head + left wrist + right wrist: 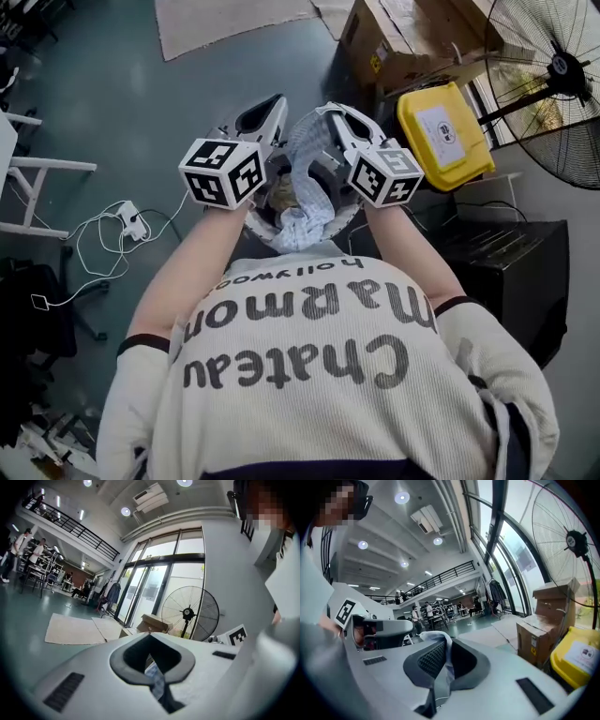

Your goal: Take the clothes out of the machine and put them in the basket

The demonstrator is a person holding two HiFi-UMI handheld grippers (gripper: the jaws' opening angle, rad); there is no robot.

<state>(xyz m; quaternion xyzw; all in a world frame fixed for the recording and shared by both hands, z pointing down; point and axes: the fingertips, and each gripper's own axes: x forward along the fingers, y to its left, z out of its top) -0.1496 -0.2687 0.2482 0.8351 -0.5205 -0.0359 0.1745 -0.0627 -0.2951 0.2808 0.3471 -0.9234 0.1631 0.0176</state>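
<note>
A light blue checked cloth (306, 157) hangs between my two grippers over a white round basket (257, 225). Its lower end rests on the clothes inside the basket. My left gripper (274, 105) is shut on the cloth's left edge, and my right gripper (330, 112) is shut on its right edge. In the left gripper view a strip of the cloth (155, 677) shows pinched in the closed left gripper (151, 640). In the right gripper view the cloth (443, 660) bulges up between the closed jaws of the right gripper (443, 641). The machine cannot be made out.
A yellow lidded bin (441, 136) and a cardboard box (403, 37) stand to the right behind the basket. Beyond them is a large floor fan (553, 84), with a black cabinet (511, 272) at my right. Cables and a power strip (127, 217) lie on the floor at left.
</note>
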